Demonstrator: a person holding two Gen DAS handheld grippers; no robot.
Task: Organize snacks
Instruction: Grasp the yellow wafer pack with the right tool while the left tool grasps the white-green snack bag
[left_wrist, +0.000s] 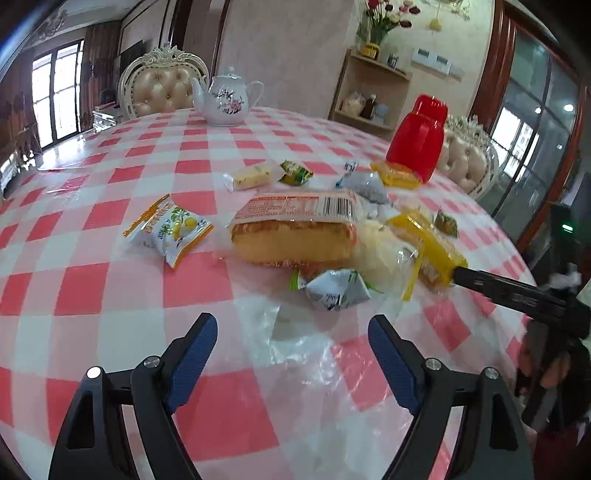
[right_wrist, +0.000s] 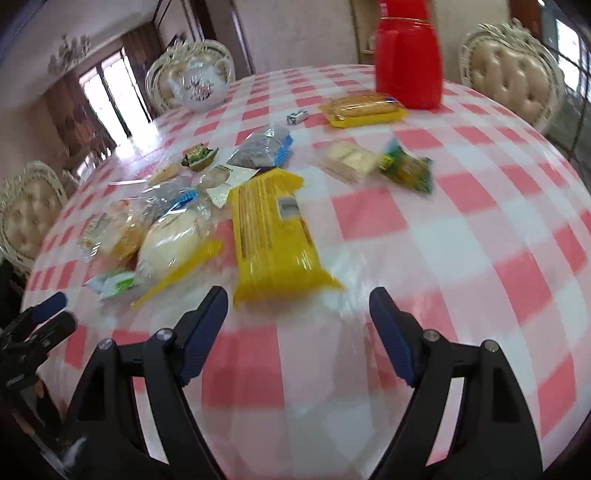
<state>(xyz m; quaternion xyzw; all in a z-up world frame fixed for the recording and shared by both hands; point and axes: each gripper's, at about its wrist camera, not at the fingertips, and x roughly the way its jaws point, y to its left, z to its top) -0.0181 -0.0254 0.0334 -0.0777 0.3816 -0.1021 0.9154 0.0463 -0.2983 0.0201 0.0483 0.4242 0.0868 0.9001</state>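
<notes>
Several wrapped snacks lie on a pink-and-white checked tablecloth (left_wrist: 110, 280). In the left wrist view a big cake loaf (left_wrist: 295, 236) sits in the middle, a lemon-print packet (left_wrist: 170, 230) to its left, a silver-green packet (left_wrist: 336, 288) in front. My left gripper (left_wrist: 291, 343) is open and empty above a clear plastic bag (left_wrist: 295, 332). My right gripper (right_wrist: 299, 317) is open and empty just short of a long yellow biscuit pack (right_wrist: 273, 236); it also shows at the right of the left wrist view (left_wrist: 517, 295), beside that pack (left_wrist: 432, 247).
A white flowered teapot (left_wrist: 225, 99) and a red thermos (left_wrist: 417, 140) stand at the far side. Another yellow pack (right_wrist: 364, 109), a pale cracker pack (right_wrist: 351, 158) and a green packet (right_wrist: 406, 170) lie apart to the right. Padded chairs (right_wrist: 513, 74) ring the table.
</notes>
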